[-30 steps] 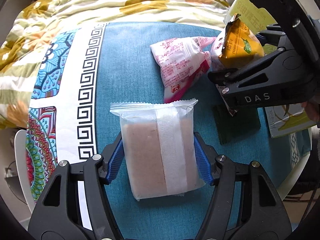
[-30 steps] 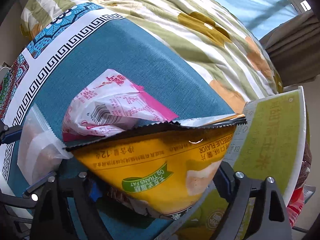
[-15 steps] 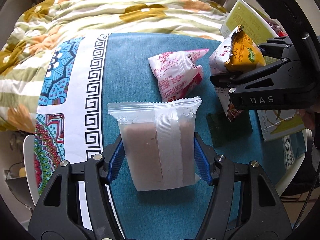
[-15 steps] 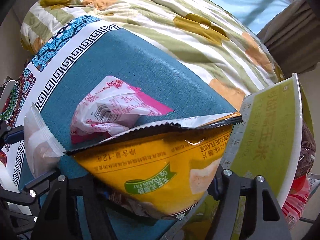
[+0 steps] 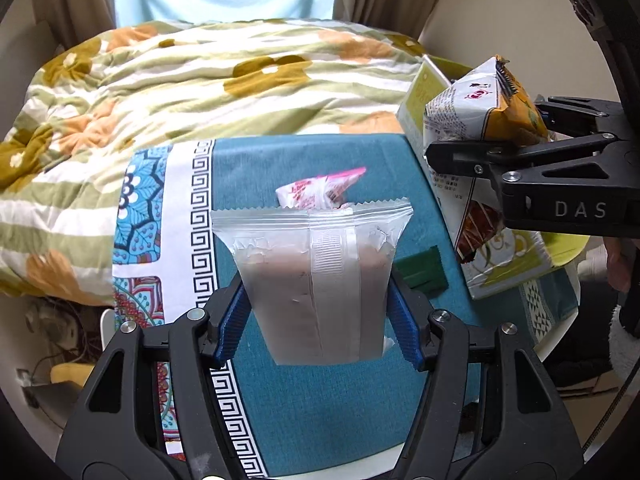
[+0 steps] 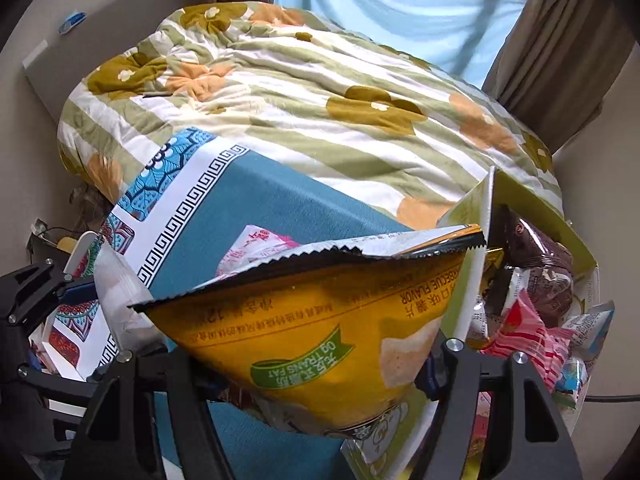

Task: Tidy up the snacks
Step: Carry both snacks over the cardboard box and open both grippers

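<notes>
Right tongs (image 6: 320, 384) clamp the yellow chip bag (image 6: 316, 332) just left of the snack box (image 6: 486, 216) – nearer than left tongs (image 5: 320, 320), clamped on the frosted pouch (image 5: 316, 276).

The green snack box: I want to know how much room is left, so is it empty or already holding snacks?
Already holding snacks. In the right wrist view the green snack box contains several packets, among them a brown one and a red-striped one.

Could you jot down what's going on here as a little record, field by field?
Left gripper: shut on clear cake packet, lifted off the table
Right gripper: shut on yellow chip bag
Left on table: pink snack packet on blue tablecloth
Green box: open, already holds several snacks
Behind: floral quilt
</notes>
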`<move>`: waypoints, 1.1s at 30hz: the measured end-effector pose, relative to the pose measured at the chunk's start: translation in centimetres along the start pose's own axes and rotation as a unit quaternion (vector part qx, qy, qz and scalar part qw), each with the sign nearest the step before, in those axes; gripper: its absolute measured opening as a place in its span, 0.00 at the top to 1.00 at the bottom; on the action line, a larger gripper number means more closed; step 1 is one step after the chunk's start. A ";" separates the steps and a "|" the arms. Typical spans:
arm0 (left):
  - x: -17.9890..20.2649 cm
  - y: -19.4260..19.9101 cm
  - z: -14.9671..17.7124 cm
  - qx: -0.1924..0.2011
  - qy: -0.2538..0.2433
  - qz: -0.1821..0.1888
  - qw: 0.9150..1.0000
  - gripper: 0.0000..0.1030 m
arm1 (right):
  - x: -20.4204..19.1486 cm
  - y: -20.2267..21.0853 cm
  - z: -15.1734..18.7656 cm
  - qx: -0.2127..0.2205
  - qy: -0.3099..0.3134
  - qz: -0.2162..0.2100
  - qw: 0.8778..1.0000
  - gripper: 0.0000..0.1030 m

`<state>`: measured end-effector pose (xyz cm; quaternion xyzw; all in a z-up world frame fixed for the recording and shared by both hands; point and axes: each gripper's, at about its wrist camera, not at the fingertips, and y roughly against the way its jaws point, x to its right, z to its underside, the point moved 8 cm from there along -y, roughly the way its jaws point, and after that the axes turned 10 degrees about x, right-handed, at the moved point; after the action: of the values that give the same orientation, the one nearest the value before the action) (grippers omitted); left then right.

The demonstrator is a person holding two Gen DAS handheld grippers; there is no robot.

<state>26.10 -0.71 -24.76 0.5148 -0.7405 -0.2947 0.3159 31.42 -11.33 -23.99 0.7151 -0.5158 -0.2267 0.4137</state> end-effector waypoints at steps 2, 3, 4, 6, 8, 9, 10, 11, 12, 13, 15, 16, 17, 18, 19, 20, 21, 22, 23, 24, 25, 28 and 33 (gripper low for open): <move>0.9 1.1 -1.3 0.012 -0.012 0.008 1.000 0.42 | 0.5 2.2 -0.6 0.018 -0.012 0.004 1.000 0.37; 1.5 1.7 -1.9 0.017 -0.018 0.014 1.000 0.42 | 0.9 3.3 -0.8 0.026 -0.019 0.008 0.999 0.37; 2.1 2.1 -2.5 0.022 -0.023 0.019 0.999 0.42 | 1.3 4.4 -0.9 0.034 -0.024 0.014 0.999 0.37; 3.6 2.8 -3.7 0.032 -0.037 0.028 0.998 0.42 | 2.4 6.5 -1.0 0.048 -0.034 0.026 0.998 0.37; 5.4 3.4 -5.0 0.041 -0.048 0.036 0.997 0.42 | 3.9 8.6 -0.7 0.061 -0.045 0.042 0.996 0.37; 6.4 3.6 -5.5 0.044 -0.052 0.040 0.997 0.42 | 4.7 9.5 -0.4 0.066 -0.050 0.049 0.995 0.37; 7.4 3.8 -6.0 0.048 -0.055 0.046 0.996 0.42 | 5.7 10.3 -0.1 0.070 -0.055 0.056 0.994 0.37; 8.6 3.9 -6.5 0.052 -0.058 0.052 0.996 0.42 | 6.6 11.1 0.3 0.075 -0.060 0.064 0.993 0.37; 9.8 4.0 -6.8 0.055 -0.061 0.059 0.995 0.42 | 7.5 11.9 0.8 0.078 -0.065 0.072 0.992 0.37; 11.2 3.9 -7.1 0.057 -0.063 0.066 0.994 0.42 | 8.5 12.5 1.2 0.081 -0.069 0.078 0.991 0.37; 13.9 3.5 -7.5 0.059 -0.070 0.078 0.993 0.42 | 10.6 13.7 2.3 0.087 -0.079 0.091 0.989 0.37; 15.4 3.1 -7.5 0.056 -0.074 0.084 0.992 0.42 | 11.6 14.2 2.9 0.088 -0.084 0.095 0.988 0.37; 16.9 2.8 -7.4 0.053 -0.076 0.092 0.991 0.42 | 12.7 14.6 3.6 0.087 -0.091 0.099 0.987 0.37; 18.4 2.3 -7.3 0.048 -0.076 0.101 0.991 0.42 | 13.8 15.0 4.2 0.087 -0.096 0.102 0.986 0.37; 19.9 1.7 -7.2 0.042 -0.079 0.109 0.990 0.42 | 14.8 15.4 4.8 0.087 -0.100 0.105 0.986 0.37; 21.4 1.0 -6.9 0.036 -0.082 0.114 0.989 0.42 | 15.9 15.7 5.5 0.086 -0.103 0.109 0.985 0.37; 22.8 0.3 -6.7 0.031 -0.086 0.118 0.989 0.42 | 16.8 15.9 6.2 0.085 -0.107 0.112 0.984 0.37; 24.3 -0.4 -6.4 0.024 -0.090 0.122 0.988 0.42 | 17.8 16.3 6.9 0.083 -0.111 0.114 0.984 0.37; 25.7 -1.2 -6.1 0.016 -0.095 0.126 0.987 0.42 | 18.8 16.4 7.5 0.083 -0.115 0.116 0.983 0.37; 27.0 -2.0 -5.6 0.007 -0.099 0.131 0.986 0.42 | 19.7 16.6 8.3 0.082 -0.119 0.117 0.983 0.37; 28.2 -2.7 -5.3 0.000 -0.100 0.135 0.986 0.42 | 20.5 16.7 9.0 0.080 -0.123 0.118 0.982 0.37; 31.3 -4.9 -4.5 -0.016 -0.105 0.139 0.985 0.42 | 22.7 16.8 10.9 0.075 -0.135 0.117 0.981 0.37; 34.1 -7.4 -4.1 -0.019 -0.099 0.135 0.986 0.42 | 25.9 16.4 13.4 0.069 -0.146 0.111 0.981 0.37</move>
<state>24.26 -35.70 -22.21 0.3723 -0.8253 -0.3127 0.2871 21.75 -42.20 -15.21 0.6394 -0.6611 -0.2451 0.3066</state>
